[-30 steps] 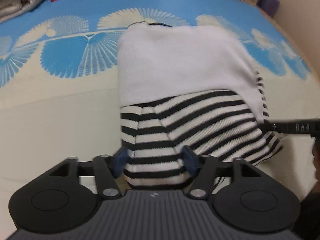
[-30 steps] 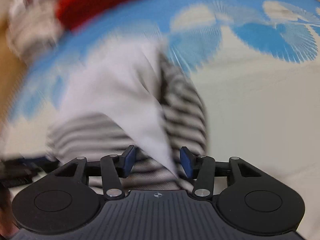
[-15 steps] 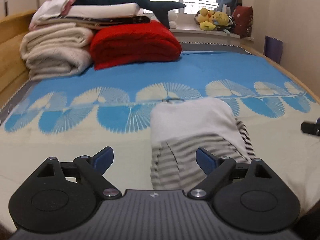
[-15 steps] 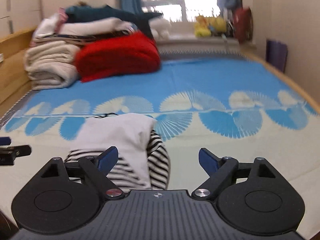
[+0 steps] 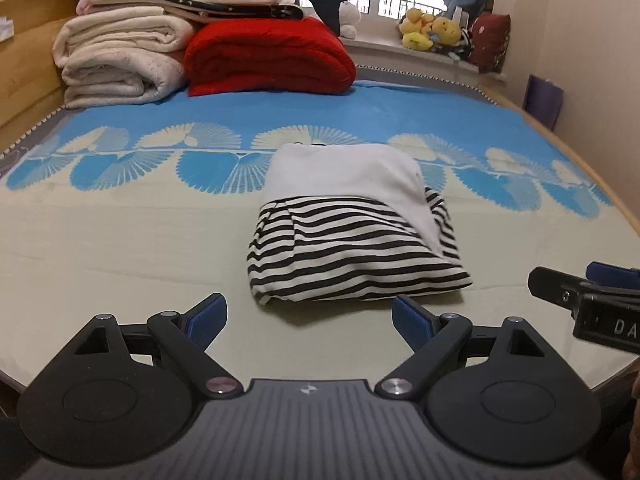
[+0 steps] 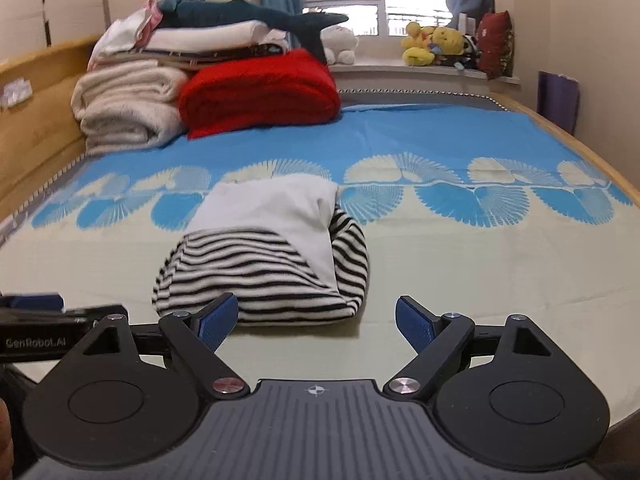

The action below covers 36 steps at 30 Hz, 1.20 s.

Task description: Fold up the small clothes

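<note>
striped top point(image 5: 352, 240), folded, frame centre on bed point(image 5: 120, 248); left gripper point(image 5: 308, 320) and right gripper point(image 6: 316, 320) jaws spread, empty, apparently released.

Right tongs point(image 6: 316, 318) wide apart, empty, w/ folded striped garment point(image 6: 264, 264) just beyond.

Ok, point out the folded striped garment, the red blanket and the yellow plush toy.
folded striped garment point(image 5: 352, 264), left wrist view, on its striped lower half.
red blanket point(image 5: 268, 58), left wrist view, on its folded front.
yellow plush toy point(image 6: 418, 54), right wrist view, on its body.
</note>
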Motion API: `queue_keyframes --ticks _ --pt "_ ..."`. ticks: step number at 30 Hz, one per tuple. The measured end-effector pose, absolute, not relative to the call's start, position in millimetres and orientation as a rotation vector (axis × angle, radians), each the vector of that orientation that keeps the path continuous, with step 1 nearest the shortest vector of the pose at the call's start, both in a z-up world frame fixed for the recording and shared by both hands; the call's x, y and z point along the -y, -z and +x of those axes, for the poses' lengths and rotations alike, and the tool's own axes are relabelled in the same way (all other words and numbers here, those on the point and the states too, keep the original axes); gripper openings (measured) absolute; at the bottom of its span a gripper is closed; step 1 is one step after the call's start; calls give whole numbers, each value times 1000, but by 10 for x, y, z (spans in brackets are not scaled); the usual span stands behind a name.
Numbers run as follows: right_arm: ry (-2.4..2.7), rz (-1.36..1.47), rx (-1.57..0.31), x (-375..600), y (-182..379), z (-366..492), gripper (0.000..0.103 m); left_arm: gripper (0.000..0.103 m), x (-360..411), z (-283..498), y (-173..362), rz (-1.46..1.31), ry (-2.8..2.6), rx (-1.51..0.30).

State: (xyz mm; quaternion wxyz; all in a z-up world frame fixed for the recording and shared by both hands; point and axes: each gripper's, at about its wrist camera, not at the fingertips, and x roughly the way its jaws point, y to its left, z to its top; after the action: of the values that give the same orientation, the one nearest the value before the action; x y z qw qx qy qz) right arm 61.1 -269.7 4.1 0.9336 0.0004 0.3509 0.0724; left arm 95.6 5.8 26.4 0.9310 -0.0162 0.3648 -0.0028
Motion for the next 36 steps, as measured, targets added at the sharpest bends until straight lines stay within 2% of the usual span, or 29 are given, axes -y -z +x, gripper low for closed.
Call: queue_keyframes --ticks 36 --pt "-186 9 -724 2547 6 680 87 93 -8 1011 -191 -25 34 -740"
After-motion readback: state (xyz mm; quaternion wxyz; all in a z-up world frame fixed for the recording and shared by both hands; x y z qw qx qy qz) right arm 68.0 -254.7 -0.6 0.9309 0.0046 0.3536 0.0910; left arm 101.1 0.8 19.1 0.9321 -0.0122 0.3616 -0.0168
